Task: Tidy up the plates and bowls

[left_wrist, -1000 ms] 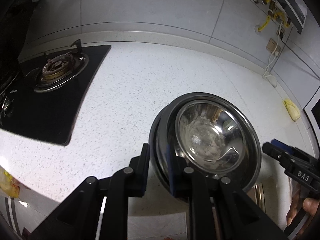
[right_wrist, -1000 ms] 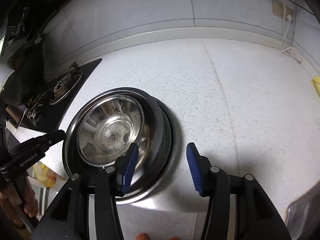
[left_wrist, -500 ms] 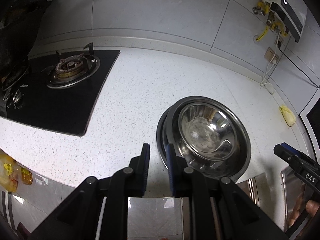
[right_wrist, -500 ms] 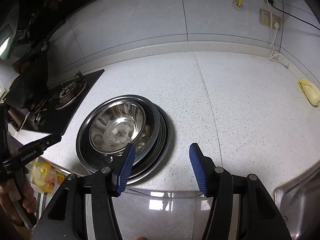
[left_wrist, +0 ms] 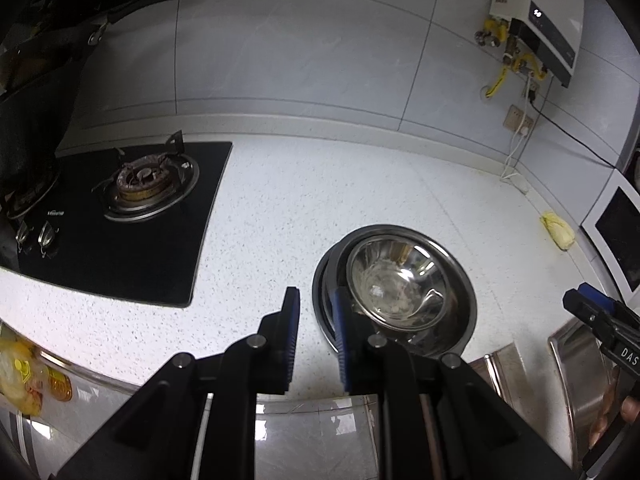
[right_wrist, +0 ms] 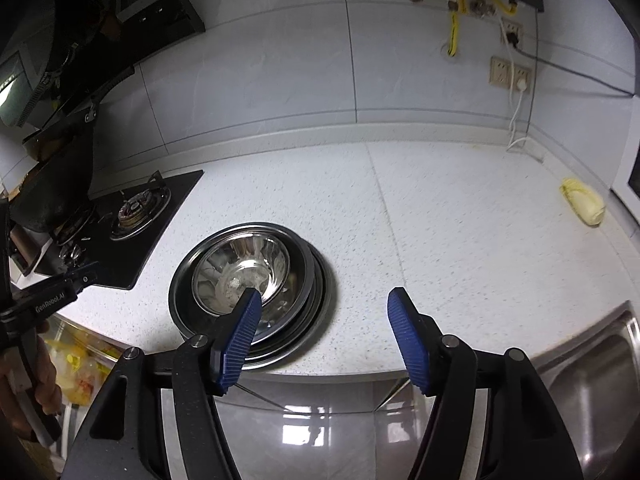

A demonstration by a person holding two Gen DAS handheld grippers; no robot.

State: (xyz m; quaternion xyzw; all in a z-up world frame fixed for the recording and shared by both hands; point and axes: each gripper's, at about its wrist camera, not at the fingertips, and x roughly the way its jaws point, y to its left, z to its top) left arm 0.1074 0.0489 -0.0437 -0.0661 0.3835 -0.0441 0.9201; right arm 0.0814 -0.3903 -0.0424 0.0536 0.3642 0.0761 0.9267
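Observation:
A steel bowl [left_wrist: 396, 280] sits nested on a stack of steel plates [left_wrist: 460, 320] near the front edge of the white speckled counter [left_wrist: 320, 200]. The bowl [right_wrist: 240, 272] and the plates [right_wrist: 316, 304] also show in the right wrist view. My left gripper [left_wrist: 314, 304] is pulled back off the stack's left rim, its jaws a narrow gap apart and empty. My right gripper [right_wrist: 324, 308] is wide open and empty, held back over the counter's front edge, right of the stack.
A black gas hob [left_wrist: 132, 216] lies at the left with a dark pan [right_wrist: 56, 184] on it. A yellow cloth [left_wrist: 558, 230] lies at the far right. A steel sink [right_wrist: 592, 384] is at the right front. Wall sockets and cables [right_wrist: 512, 76] are behind.
Both grippers have drawn back and up from the stack toward the counter's front edge. The left jaws, earlier around the stack's rim, are now off it. The bowl and plates have stayed put.

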